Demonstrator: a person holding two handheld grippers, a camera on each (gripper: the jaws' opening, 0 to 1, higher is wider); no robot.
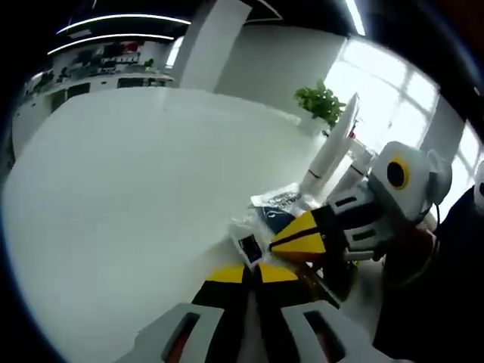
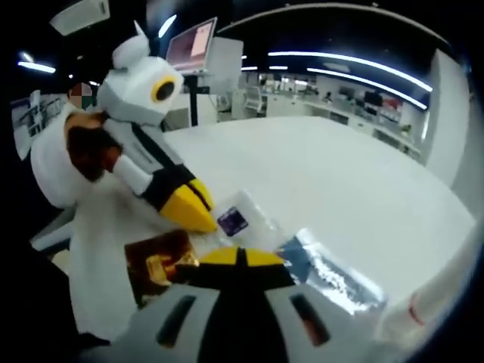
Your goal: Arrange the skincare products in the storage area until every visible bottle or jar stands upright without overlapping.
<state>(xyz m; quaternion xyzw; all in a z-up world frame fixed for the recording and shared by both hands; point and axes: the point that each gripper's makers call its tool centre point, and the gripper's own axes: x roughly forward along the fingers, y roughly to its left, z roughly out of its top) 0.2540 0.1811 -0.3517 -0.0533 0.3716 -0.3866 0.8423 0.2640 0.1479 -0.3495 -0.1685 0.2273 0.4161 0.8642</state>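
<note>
Both yellow-tipped tongs, left (image 1: 253, 274) and right (image 2: 236, 257), look closed and empty over flat clear plastic sachets (image 2: 249, 219) and a silvery foil packet (image 2: 333, 276) on the white tabletop (image 1: 136, 197); risk: crowded tips collide or skid the slippery packets.

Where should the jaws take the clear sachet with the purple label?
By a free edge. The clear sachet lies flat on the white table, so likely only a thin edge can be pinched. The left gripper crowds one side and the right gripper sits shut beside it; the far edge looks clearest.
</note>
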